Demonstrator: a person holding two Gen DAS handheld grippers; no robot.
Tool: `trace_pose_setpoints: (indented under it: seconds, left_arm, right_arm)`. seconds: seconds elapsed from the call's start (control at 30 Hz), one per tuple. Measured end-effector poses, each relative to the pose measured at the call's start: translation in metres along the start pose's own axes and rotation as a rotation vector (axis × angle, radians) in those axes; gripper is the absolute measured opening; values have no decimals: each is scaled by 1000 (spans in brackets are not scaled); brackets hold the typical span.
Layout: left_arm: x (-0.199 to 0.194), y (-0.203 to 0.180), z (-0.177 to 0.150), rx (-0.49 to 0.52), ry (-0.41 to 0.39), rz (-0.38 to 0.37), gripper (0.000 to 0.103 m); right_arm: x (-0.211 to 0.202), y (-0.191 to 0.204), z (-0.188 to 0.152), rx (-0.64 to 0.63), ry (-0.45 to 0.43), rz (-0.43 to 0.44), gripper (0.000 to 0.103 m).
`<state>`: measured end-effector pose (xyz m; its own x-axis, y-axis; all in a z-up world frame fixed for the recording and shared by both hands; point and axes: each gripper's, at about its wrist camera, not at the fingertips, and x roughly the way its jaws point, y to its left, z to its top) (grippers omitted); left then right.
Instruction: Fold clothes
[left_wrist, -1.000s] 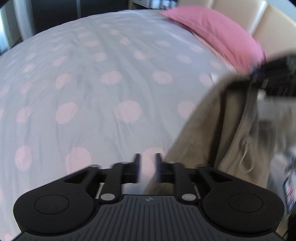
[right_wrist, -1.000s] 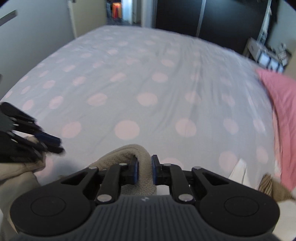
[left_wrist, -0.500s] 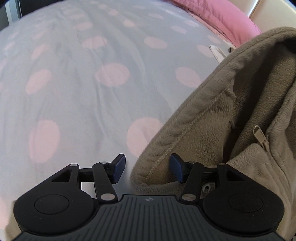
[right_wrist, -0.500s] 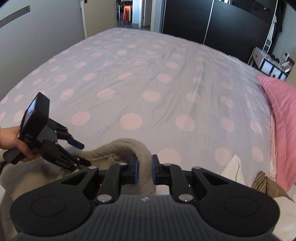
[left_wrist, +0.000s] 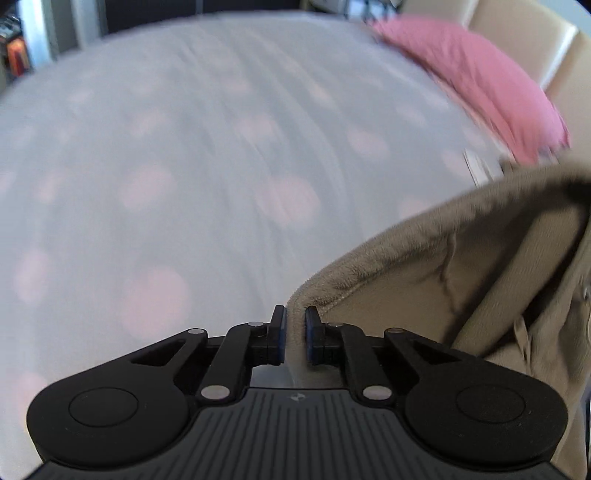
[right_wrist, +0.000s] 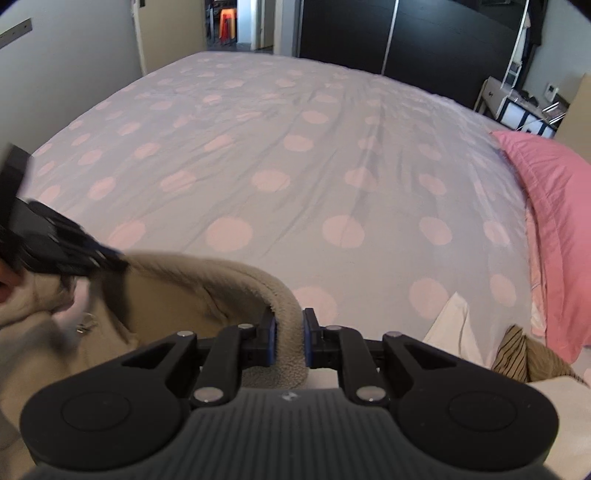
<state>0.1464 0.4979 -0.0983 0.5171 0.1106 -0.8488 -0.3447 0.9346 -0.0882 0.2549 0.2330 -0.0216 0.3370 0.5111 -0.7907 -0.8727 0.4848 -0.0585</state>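
Two grippers, both clamped on one garment. Left gripper (left_wrist: 295, 320) has its blue pads pinched tight on the thin edge of the beige fleece jacket (left_wrist: 424, 273); the hem rises from the jaws and arcs up to the right. Right gripper (right_wrist: 289, 325) is clenched on a thicker, fuzzy rolled edge of the same jacket (right_wrist: 177, 291), fabric filling the gap between its pads.

Jacket hangs between the two grippers above the bed, near its closest edge. Its bulk sags at the right of the left wrist view and at the lower left of the right wrist view. A small metal zipper pull (right_wrist: 83, 325) shows on the fabric, blurred.

In the right wrist view the left gripper is seen as a blurred black shape (right_wrist: 55, 247) at the left edge, touching the jacket's upper edge, with part of a hand (right_wrist: 5, 280) just behind it.

Bedcover (right_wrist: 295, 177) is pale grey with pink dots, wrinkled. Pink pillow (right_wrist: 557, 221) lies at the right side. White cloth (right_wrist: 454, 325) and a brown striped garment (right_wrist: 517, 354) lie near the pillow, low right.

Writing: none readable. A tiny pale logo mark on each gripper body, too small to make out. Left wrist view is motion-blurred.
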Motion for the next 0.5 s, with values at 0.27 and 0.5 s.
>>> trace_pose_setpoints:
  seconds: [0.27, 0.5]
  left_arm:
    - [-72, 9, 73, -60, -401, 243, 8]
    - [-13, 3, 75, -4, -300, 291, 11]
  right_arm:
    - [18, -1, 55, 37, -243, -85, 15]
    - [76, 9, 47, 20, -218, -115, 21]
